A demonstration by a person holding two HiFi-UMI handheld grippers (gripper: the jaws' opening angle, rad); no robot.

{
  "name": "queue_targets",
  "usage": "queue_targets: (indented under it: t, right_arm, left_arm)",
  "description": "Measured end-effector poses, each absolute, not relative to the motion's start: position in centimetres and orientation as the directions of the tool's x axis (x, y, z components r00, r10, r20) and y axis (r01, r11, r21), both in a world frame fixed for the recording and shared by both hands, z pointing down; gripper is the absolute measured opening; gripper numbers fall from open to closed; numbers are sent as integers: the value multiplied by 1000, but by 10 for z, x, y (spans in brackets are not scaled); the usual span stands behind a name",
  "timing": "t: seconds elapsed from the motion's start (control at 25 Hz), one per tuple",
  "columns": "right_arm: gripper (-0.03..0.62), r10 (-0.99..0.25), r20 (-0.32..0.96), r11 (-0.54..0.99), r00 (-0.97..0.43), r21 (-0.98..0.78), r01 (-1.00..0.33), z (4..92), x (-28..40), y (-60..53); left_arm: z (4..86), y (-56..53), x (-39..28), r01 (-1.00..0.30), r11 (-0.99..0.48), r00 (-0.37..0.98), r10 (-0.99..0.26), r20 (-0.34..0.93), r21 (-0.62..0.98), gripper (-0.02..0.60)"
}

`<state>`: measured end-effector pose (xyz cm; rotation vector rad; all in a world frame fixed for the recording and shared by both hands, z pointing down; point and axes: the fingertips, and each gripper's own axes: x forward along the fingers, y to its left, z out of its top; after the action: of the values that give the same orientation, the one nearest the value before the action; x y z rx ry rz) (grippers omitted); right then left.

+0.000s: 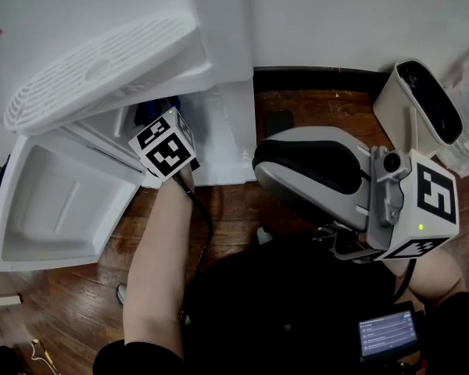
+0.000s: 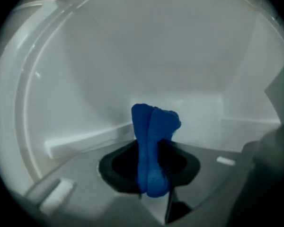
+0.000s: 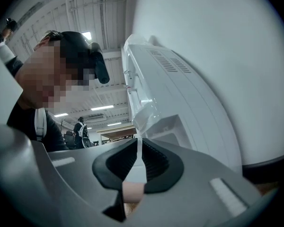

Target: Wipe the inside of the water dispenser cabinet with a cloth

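The white water dispenser (image 1: 219, 45) stands on the floor with its lower cabinet door (image 1: 59, 209) swung open to the left. My left gripper (image 2: 154, 176) reaches into the cabinet; in the head view only its marker cube (image 1: 166, 150) and the forearm show. It is shut on a bunched blue cloth (image 2: 154, 145) that sticks up between the jaws. The cloth is in front of the white inner wall (image 2: 132, 56); contact cannot be told. My right gripper (image 3: 139, 162) hangs outside at the right, shut and empty, tilted up toward the dispenser (image 3: 170, 93).
A white ribbed drip tray (image 1: 94, 69) juts out above the open cabinet. A white bin-like container (image 1: 418, 104) stands at the back right by the wall. Wooden floor (image 1: 234, 209) lies between. A small lit screen (image 1: 387, 334) sits at the lower right.
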<state>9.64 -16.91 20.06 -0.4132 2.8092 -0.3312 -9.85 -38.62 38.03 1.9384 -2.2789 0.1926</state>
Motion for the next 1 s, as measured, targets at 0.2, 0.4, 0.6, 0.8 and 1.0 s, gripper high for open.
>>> queue_targets:
  t: [0.2, 0.4, 0.6, 0.8, 1.0]
  right_arm:
    - [31, -304, -237, 934, -923, -266, -240, 203, 94, -168]
    - [31, -307, -243, 928, -920, -291, -232, 201, 96, -168]
    - [31, -294, -241, 932, -925, -289, -221, 203, 96, -169]
    - [31, -309, -236, 923, -921, -307, -231, 208, 101, -176]
    - [31, -324, -222, 918, -920, -310, -248, 213, 99, -180]
  left_arm:
    - [392, -382, -123, -961, 267, -277, -943, 185, -75, 106]
    - [415, -390, -72, -999, 42, -35, -967, 251, 25, 106]
    - [414, -385, -30, -961, -249, 271, -937, 222, 123, 106]
    - [423, -363, 37, -779, -620, 620, -743, 253, 89, 104]
    - [417, -350, 45, -673, -704, 739, -650, 179, 226, 104]
